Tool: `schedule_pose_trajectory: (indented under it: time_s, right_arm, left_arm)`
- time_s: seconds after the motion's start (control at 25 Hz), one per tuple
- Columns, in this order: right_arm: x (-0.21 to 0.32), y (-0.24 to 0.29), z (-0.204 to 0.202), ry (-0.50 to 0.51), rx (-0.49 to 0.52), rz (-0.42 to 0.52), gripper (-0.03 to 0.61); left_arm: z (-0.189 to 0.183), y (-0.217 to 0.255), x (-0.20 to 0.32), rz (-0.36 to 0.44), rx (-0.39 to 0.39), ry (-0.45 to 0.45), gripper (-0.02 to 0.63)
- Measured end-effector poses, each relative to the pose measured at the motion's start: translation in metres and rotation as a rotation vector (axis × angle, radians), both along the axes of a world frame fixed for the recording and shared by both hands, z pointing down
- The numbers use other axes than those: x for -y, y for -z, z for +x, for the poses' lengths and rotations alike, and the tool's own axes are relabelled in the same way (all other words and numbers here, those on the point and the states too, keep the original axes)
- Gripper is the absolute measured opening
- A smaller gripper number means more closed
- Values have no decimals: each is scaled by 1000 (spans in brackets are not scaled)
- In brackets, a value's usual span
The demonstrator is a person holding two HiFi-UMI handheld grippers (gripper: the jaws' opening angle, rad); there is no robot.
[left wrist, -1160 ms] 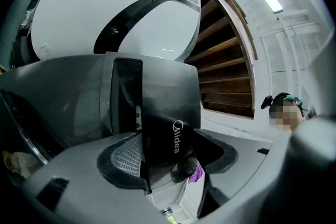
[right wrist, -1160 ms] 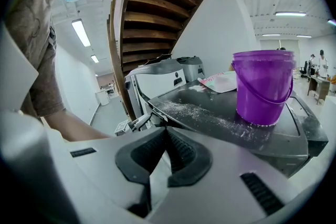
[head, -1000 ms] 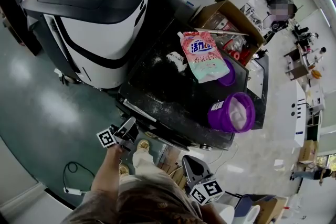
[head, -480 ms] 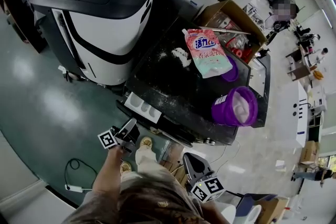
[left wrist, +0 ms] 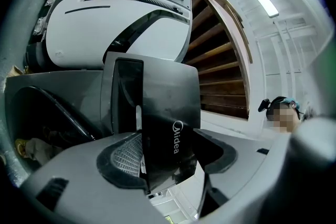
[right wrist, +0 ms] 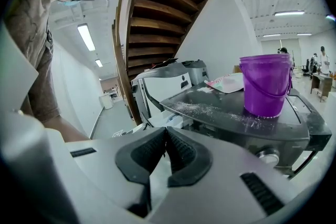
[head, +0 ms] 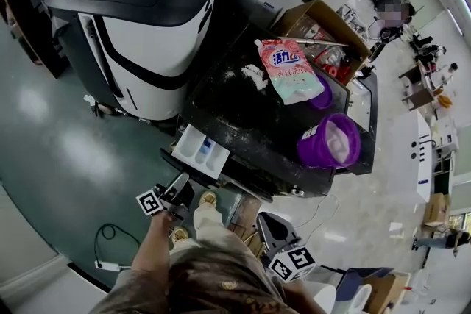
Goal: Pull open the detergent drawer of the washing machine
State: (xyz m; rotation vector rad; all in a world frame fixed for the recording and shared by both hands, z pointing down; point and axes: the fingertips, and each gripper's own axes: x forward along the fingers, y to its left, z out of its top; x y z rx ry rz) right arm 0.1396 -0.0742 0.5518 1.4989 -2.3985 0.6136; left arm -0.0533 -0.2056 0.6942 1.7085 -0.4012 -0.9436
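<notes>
While the left gripper (left wrist: 170,157) fingers pinch the detergent drawer (left wrist: 160,97) front, right gripper (right wrist: 166,134) fingers meet.

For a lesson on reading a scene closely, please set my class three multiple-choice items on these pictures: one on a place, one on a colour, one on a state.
1. Where does the bucket stand?
A. on the floor
B. on top of the washing machine
C. on a chair

2. What is the main colour of the detergent pouch?
A. pink
B. green
C. black

3. How is the detergent drawer?
A. shut flush
B. pulled out
C. removed and lying on the floor

Answers:
1 B: the bucket sits on the machine's dark, powder-dusted top.
2 A: the pouch lying on that top is mostly pink.
3 B: the head view shows its white compartments standing out from the machine, and the left gripper has its jaws on the drawer's dark front panel.
</notes>
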Motion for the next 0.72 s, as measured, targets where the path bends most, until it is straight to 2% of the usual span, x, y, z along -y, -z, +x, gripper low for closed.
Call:
schedule_pose_trajectory:
  time_s: [0.44,0.72]
  right_arm:
    - [-18,5,-11,-3,-2,19,5]
    - [-27,4,-14,-10,3,27,5]
  left_arm:
    - [-15,1,-30,-9,-2,11,299]
    - [-15,2,-31,-7,-3,15,293]
